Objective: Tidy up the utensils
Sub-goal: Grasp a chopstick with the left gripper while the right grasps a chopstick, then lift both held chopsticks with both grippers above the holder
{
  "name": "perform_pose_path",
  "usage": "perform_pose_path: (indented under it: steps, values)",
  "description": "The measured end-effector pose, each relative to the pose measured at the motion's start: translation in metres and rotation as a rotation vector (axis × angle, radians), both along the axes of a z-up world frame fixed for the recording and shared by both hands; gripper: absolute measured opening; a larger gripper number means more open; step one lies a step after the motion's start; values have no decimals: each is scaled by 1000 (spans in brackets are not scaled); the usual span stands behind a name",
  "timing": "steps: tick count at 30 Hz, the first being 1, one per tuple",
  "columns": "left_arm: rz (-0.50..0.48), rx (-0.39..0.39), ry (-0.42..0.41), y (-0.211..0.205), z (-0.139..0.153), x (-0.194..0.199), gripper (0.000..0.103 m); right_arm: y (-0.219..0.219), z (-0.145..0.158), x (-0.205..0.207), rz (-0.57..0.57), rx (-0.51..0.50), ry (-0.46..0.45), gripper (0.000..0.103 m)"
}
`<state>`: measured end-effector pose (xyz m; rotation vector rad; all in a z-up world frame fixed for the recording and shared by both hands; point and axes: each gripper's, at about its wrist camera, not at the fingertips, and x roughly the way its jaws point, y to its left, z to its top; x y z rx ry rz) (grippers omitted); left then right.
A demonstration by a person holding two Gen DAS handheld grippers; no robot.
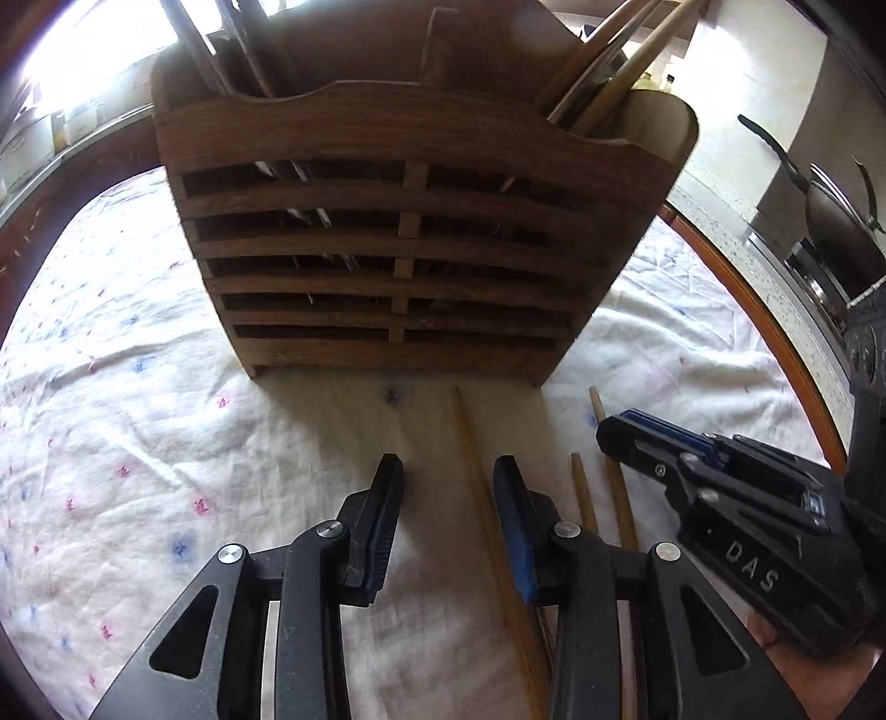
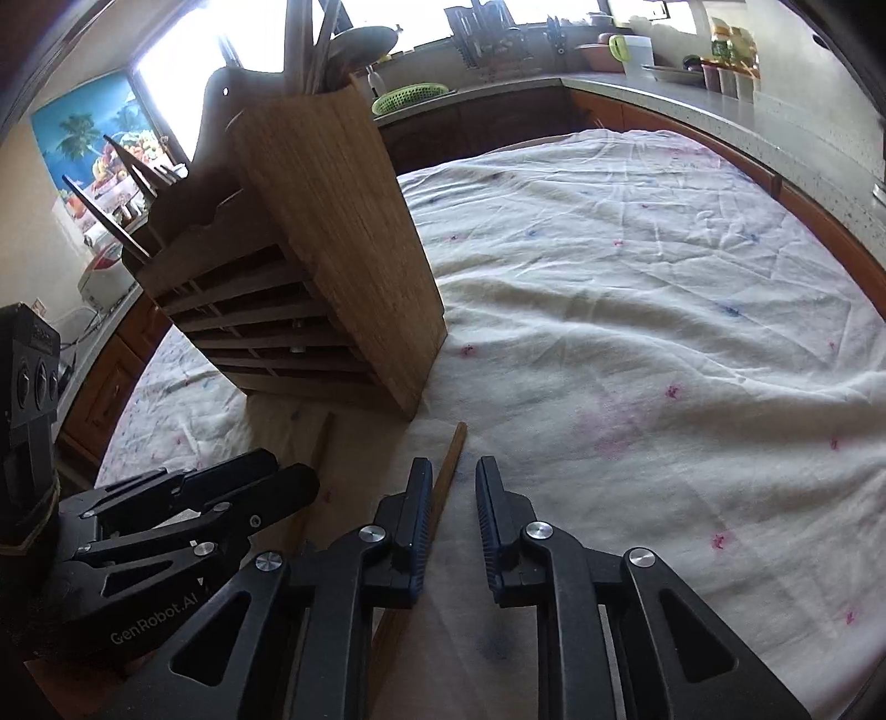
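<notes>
A slatted wooden utensil holder [image 1: 398, 221] stands on the white cloth, with metal utensils [image 1: 243, 50] in its left compartment and wooden chopsticks [image 1: 620, 61] in its right. It also shows in the right wrist view [image 2: 326, 249]. Three loose chopsticks lie in front of it. My left gripper [image 1: 448, 471] is open, low over the cloth, with one chopstick [image 1: 476, 482] lying between its fingers. My right gripper [image 2: 451, 471] is open just above another chopstick [image 2: 451, 459], which lies beside its left finger. A third chopstick [image 1: 584, 493] lies between them.
The table [image 2: 637, 332] has a white cloth with pink and blue marks. A wooden table rim [image 1: 764, 327] curves at the right. A counter with a pan [image 1: 830, 216] is beyond it. A green basket [image 2: 410, 94] and dishes stand on the far counter.
</notes>
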<state>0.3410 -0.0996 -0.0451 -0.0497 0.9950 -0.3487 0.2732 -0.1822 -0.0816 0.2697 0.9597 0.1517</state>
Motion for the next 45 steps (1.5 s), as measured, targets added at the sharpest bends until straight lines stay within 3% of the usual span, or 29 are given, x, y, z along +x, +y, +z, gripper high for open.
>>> perform_pose_path:
  steps: [2, 5, 11, 18, 20, 25, 28, 32, 38, 45]
  values:
    - [-7, -17, 6, 8, -2, -6, 23, 0, -1, -3, 23, 4, 4, 7]
    - [-26, -43, 30, 21, -4, -18, 16, 4, 1, -13, 64, -28, 1, 7]
    - [7, -66, 69, 29, -7, -23, 16, 3, 3, -33, 86, -44, 13, 8]
    - [20, 4, 56, 9, -4, -12, 17, 11, 1, -24, 50, -51, 10, 9]
    - [27, 17, 41, 9, -3, -13, 8, 13, 1, -24, 49, -60, 3, 10]
    - [29, -1, 42, 12, -3, -17, 5, 17, 1, -26, 52, -103, -9, 8]
    - [30, -26, 26, 20, 4, -28, 4, 14, 4, -29, 52, -52, -2, 5]
    - [38, -91, -29, 39, 29, -52, 4, 10, 25, -45, 47, -3, -51, 5]
    - [69, -212, -134, 74, 76, -93, 4, -2, 83, -79, 45, 53, -188, 5]
    - [80, -281, -238, 108, 115, -141, 4, -16, 141, -110, 34, 111, -321, 5]
